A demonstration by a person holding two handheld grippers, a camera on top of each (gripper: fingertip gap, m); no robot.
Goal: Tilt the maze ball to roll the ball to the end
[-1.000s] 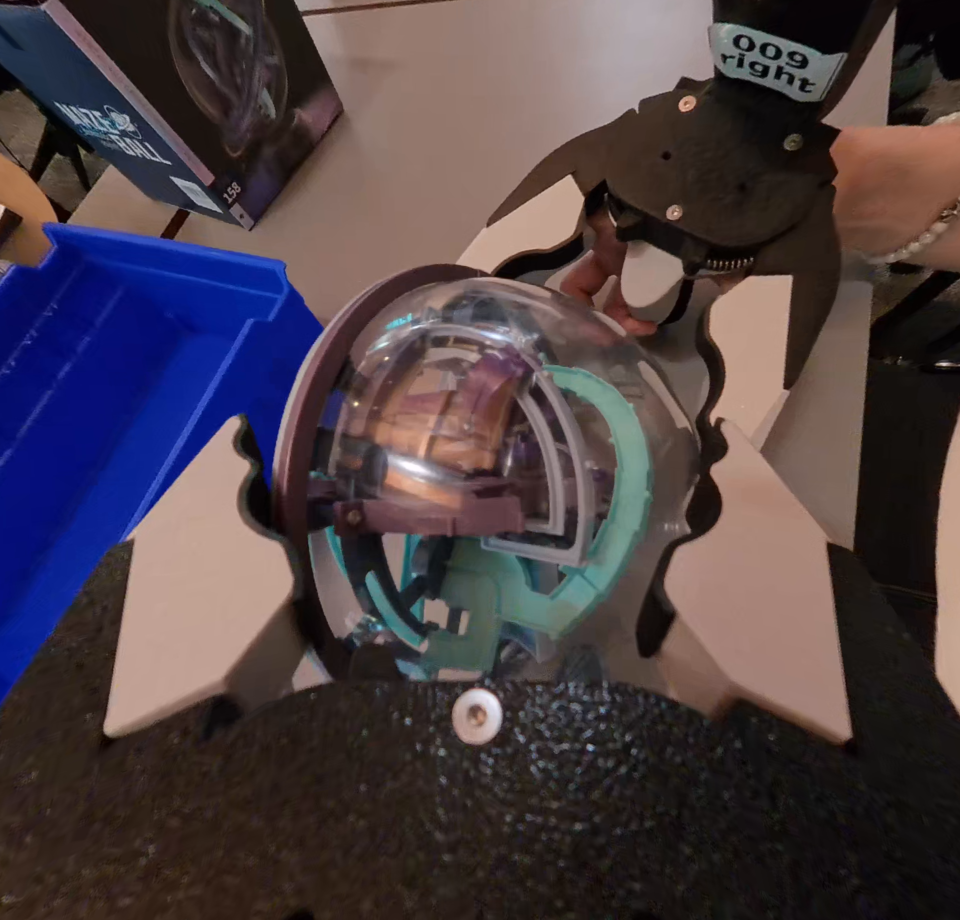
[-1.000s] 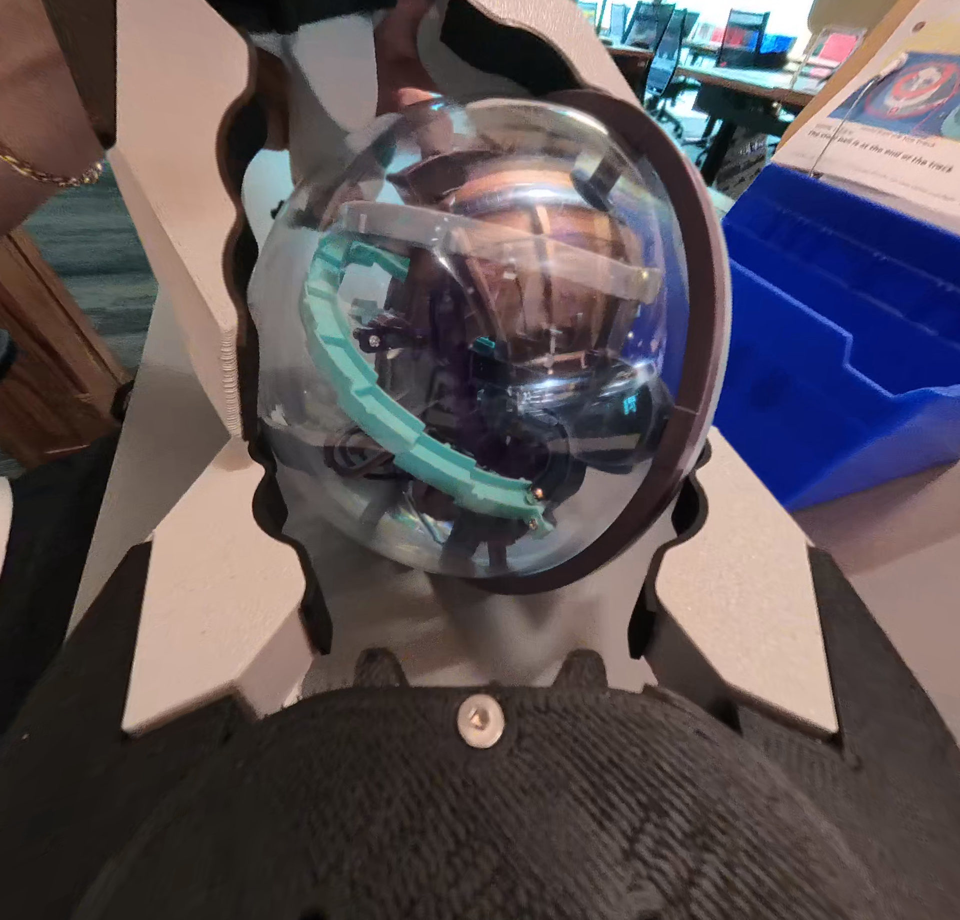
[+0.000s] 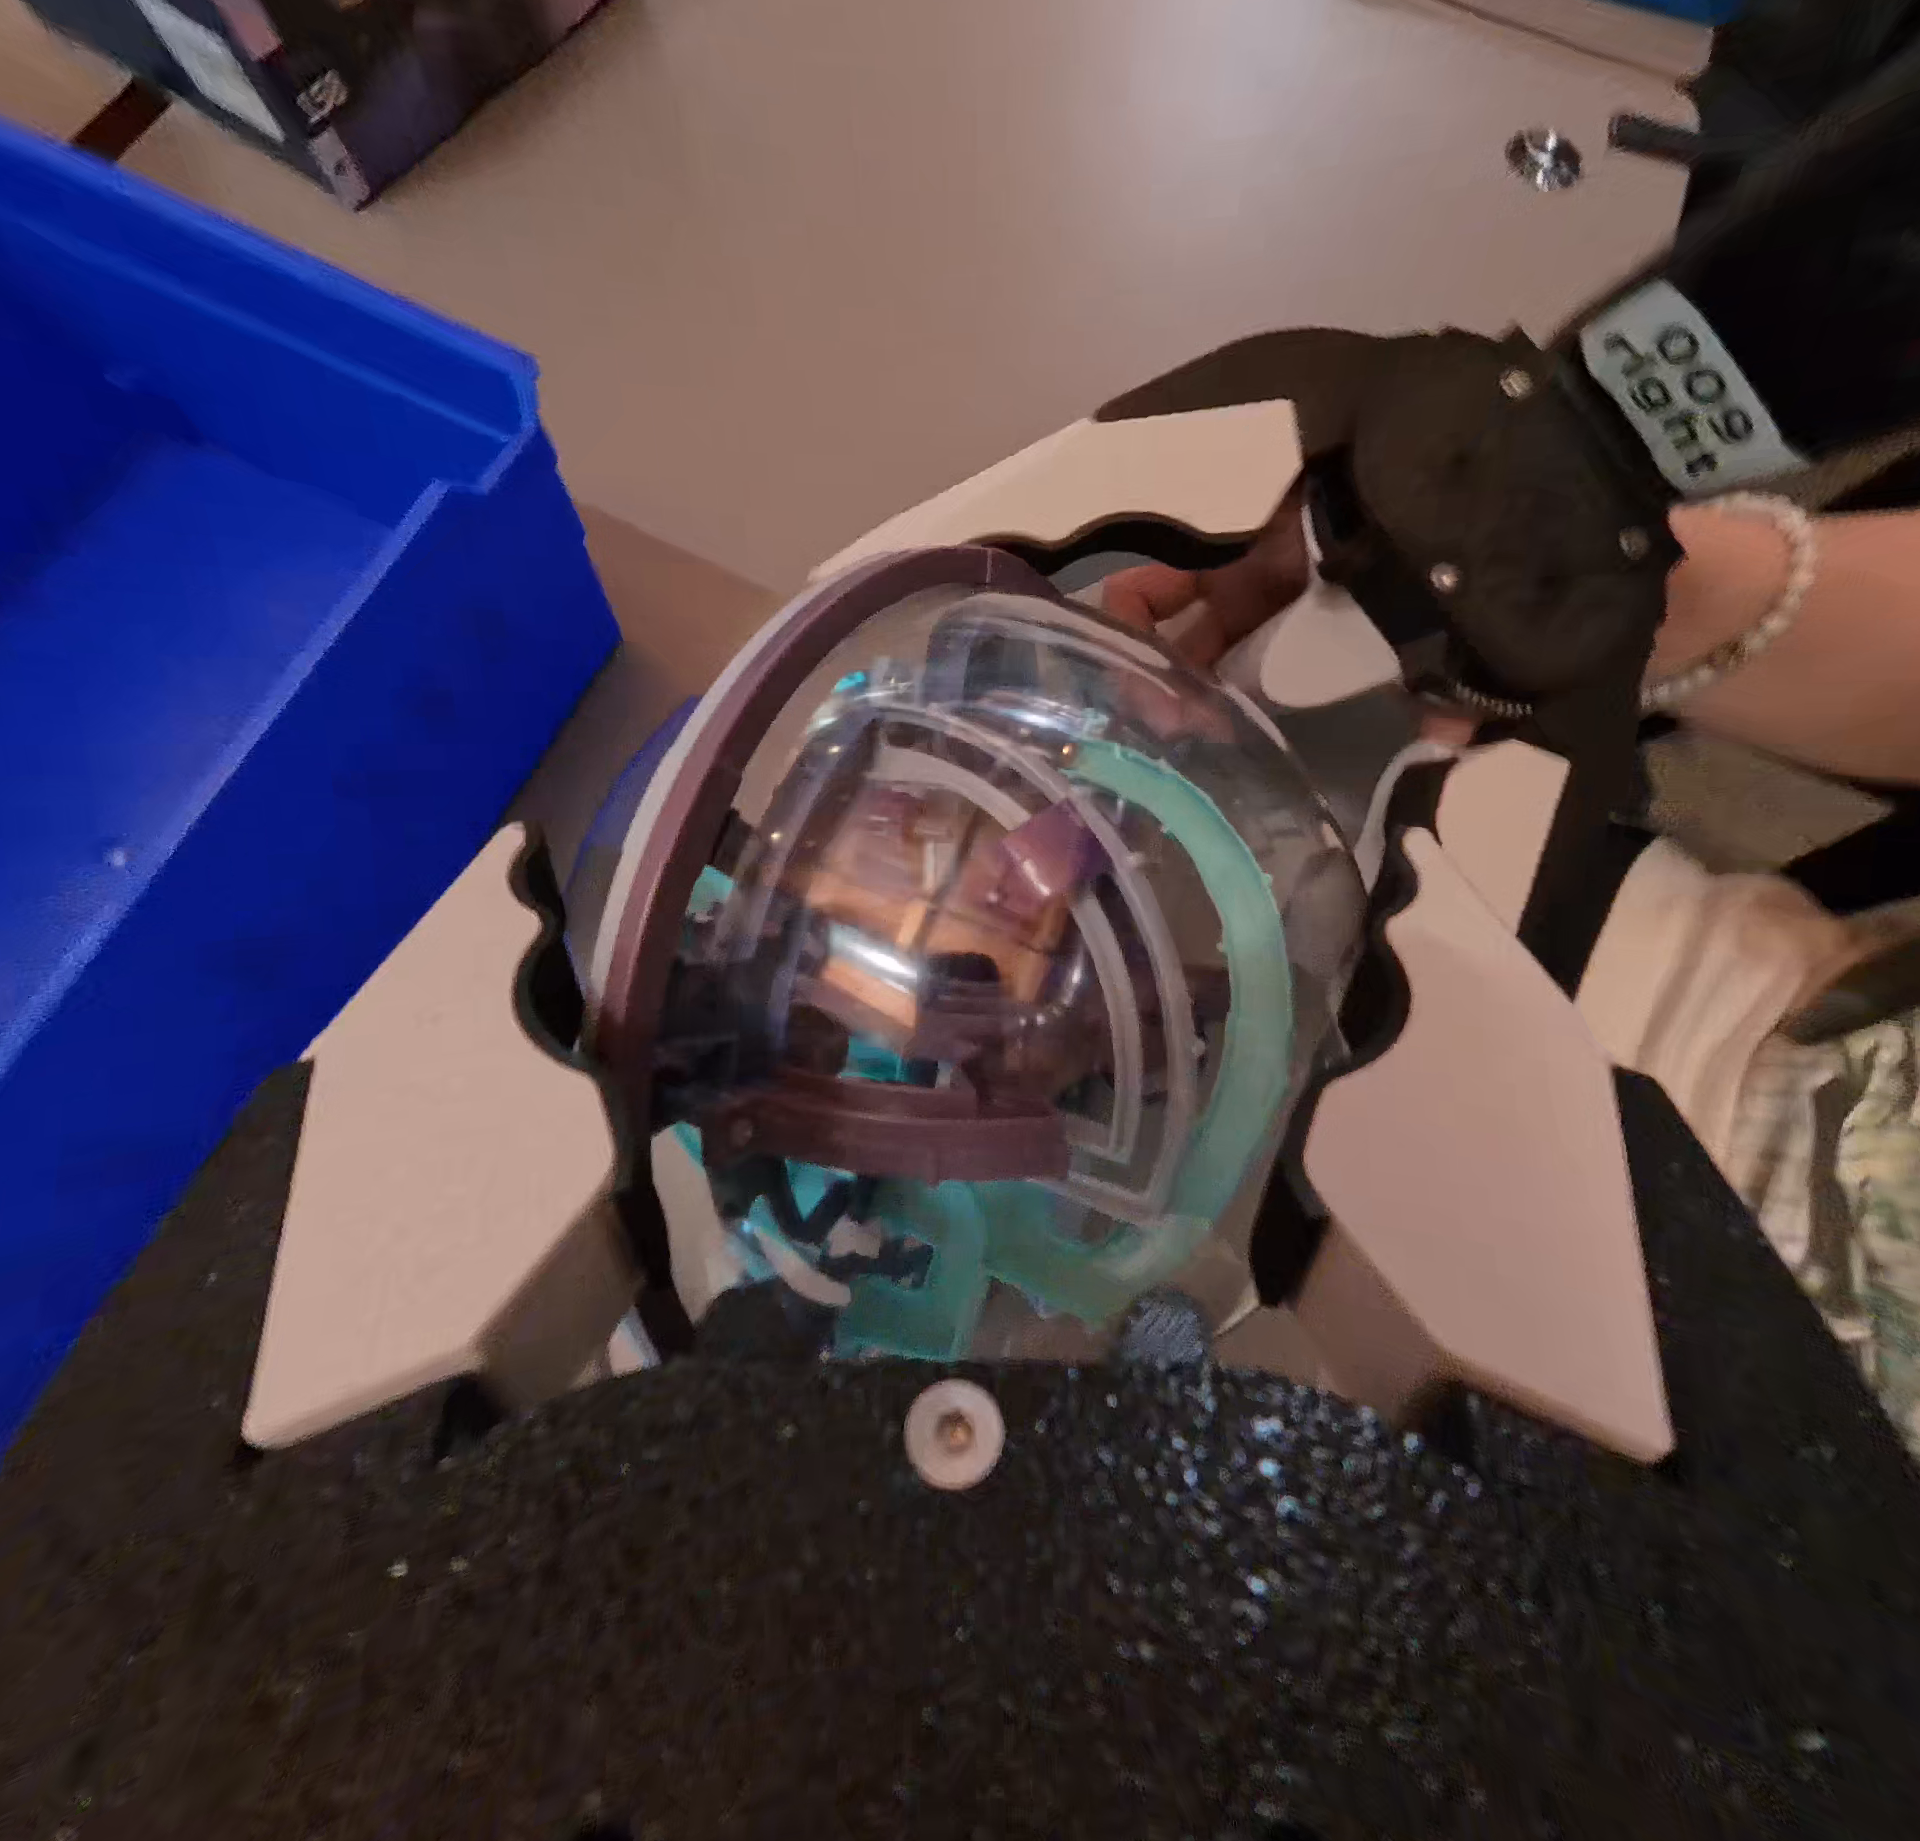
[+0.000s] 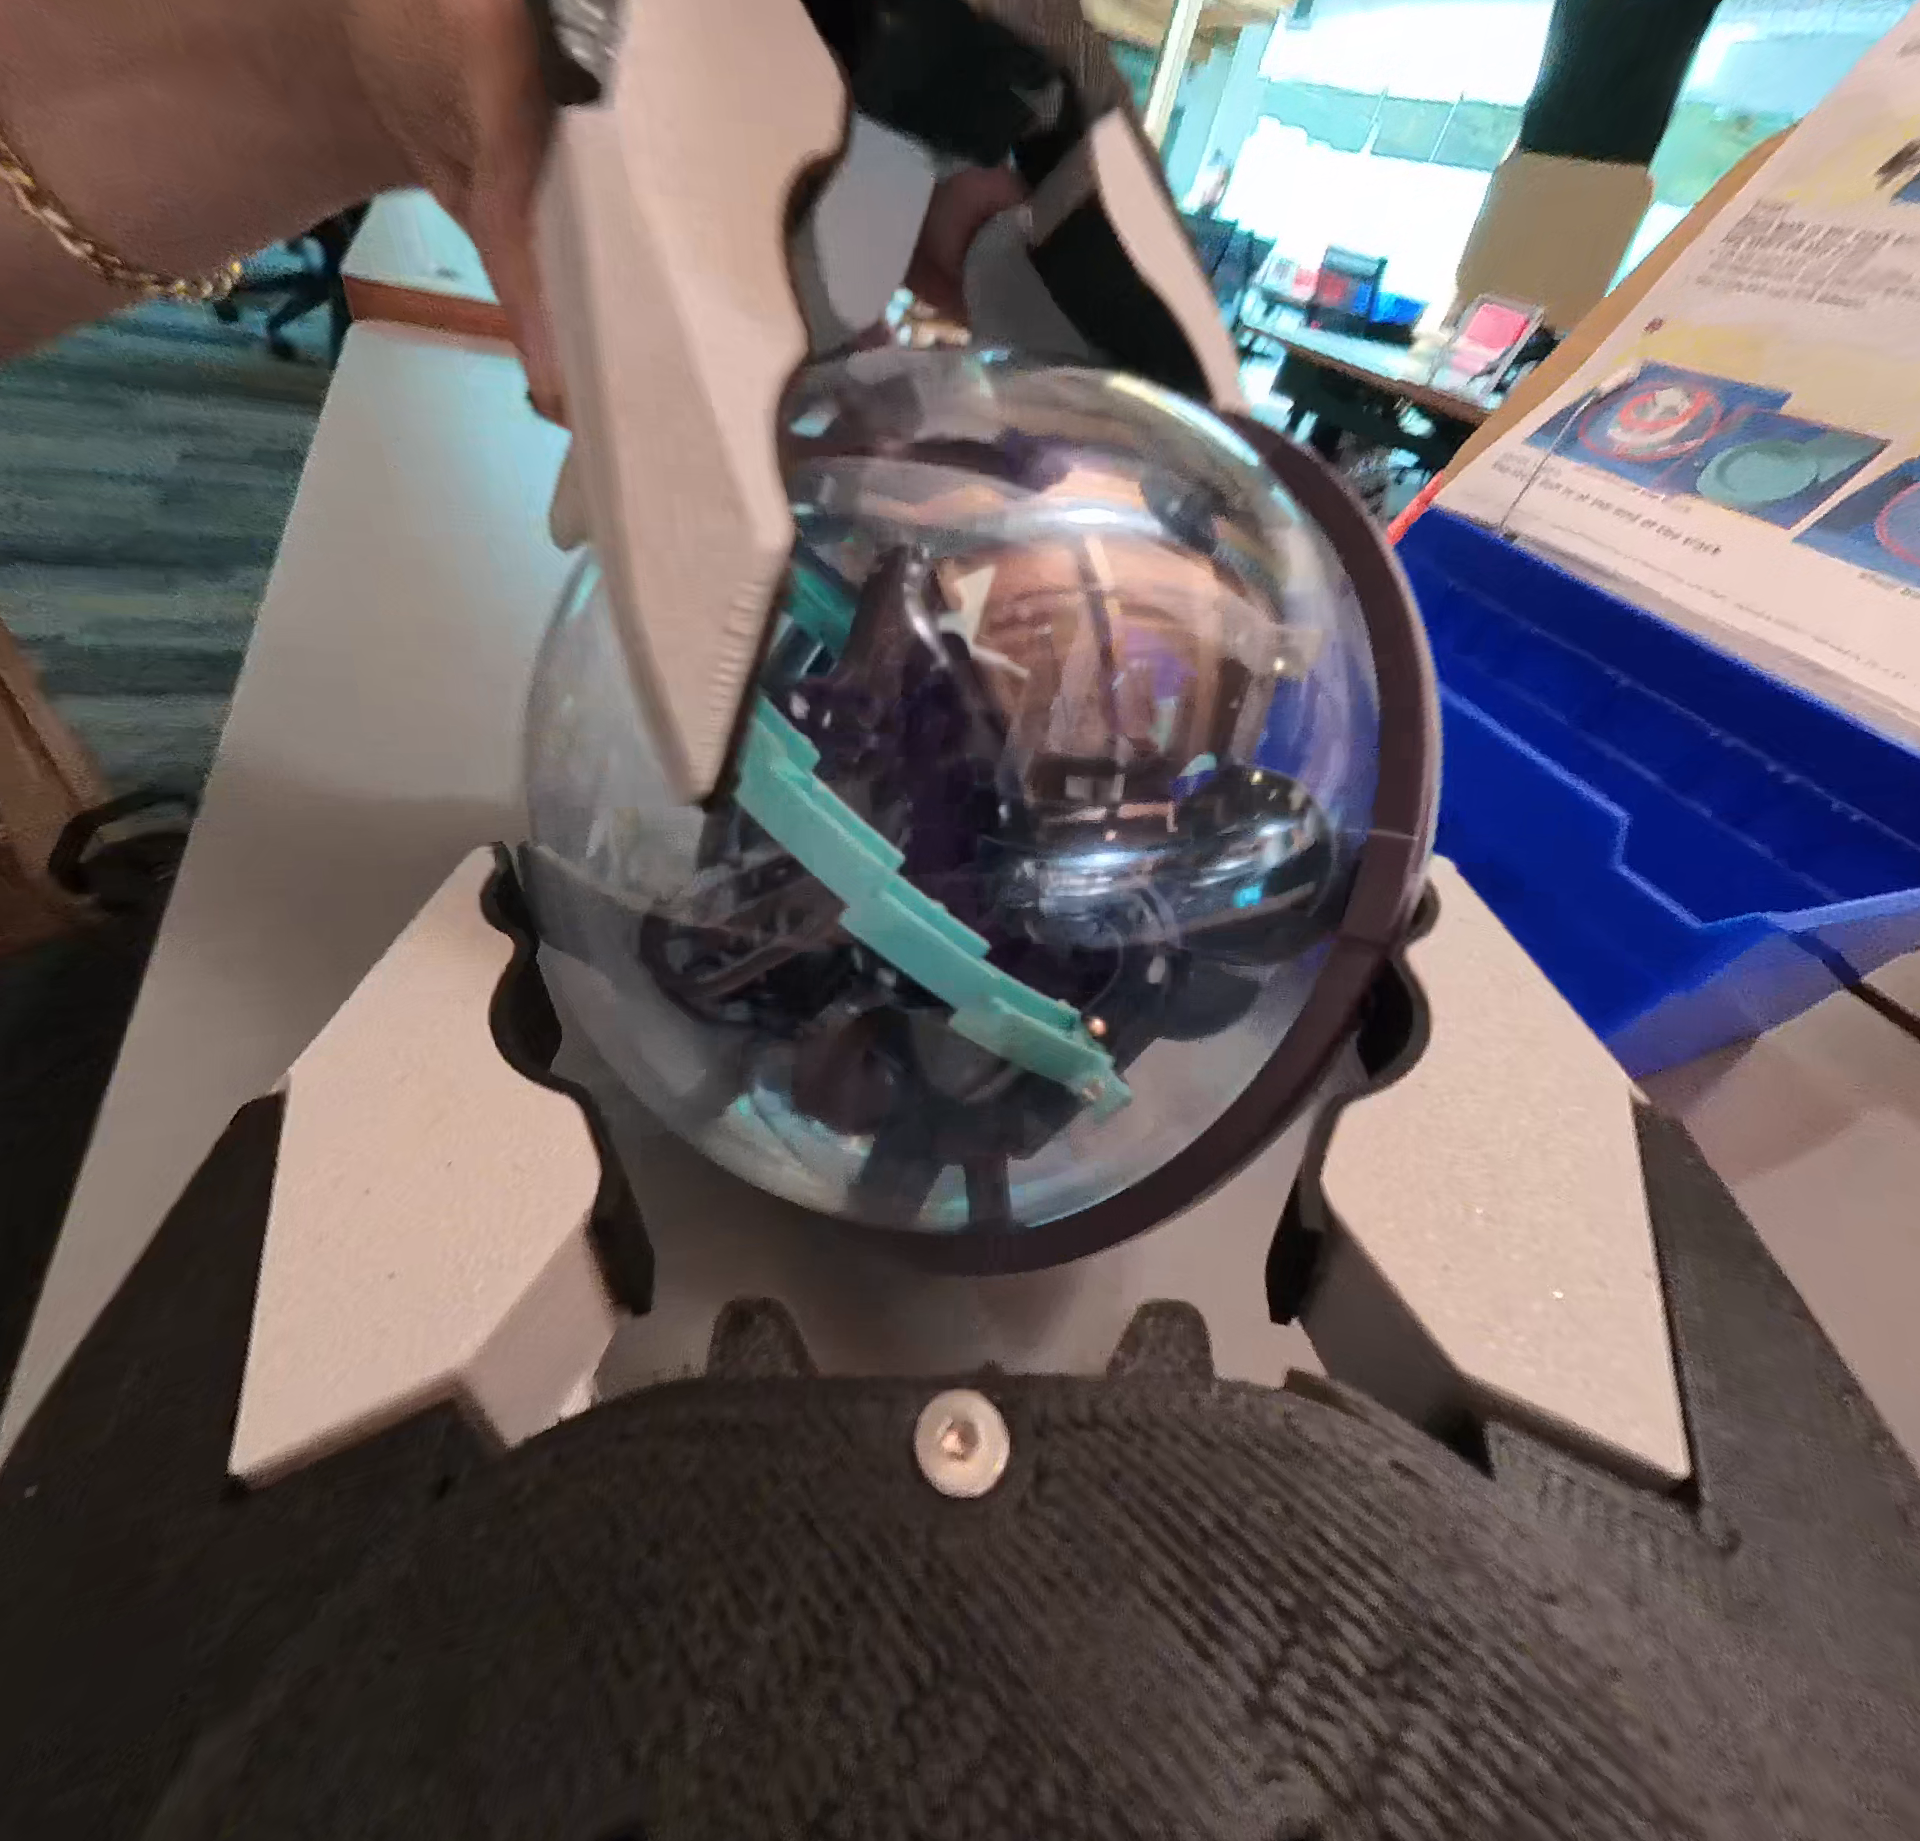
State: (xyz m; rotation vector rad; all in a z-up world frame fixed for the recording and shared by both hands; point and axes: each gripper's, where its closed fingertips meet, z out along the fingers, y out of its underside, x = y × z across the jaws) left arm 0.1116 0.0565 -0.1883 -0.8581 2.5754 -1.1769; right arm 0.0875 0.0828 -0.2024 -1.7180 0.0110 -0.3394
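Beige bench is carrying the blue bin; both claws, left claw and right claw, are gripping the maze ball, now tipping it further, nudging the little ball along.

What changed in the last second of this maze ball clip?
The maze ball has been tilted: its dark seam ring and teal track lean differently, and the left gripper now reaches down over its top in the right wrist view. Unchanged: left and right gripper both stay clamped on it beside the blue bin.
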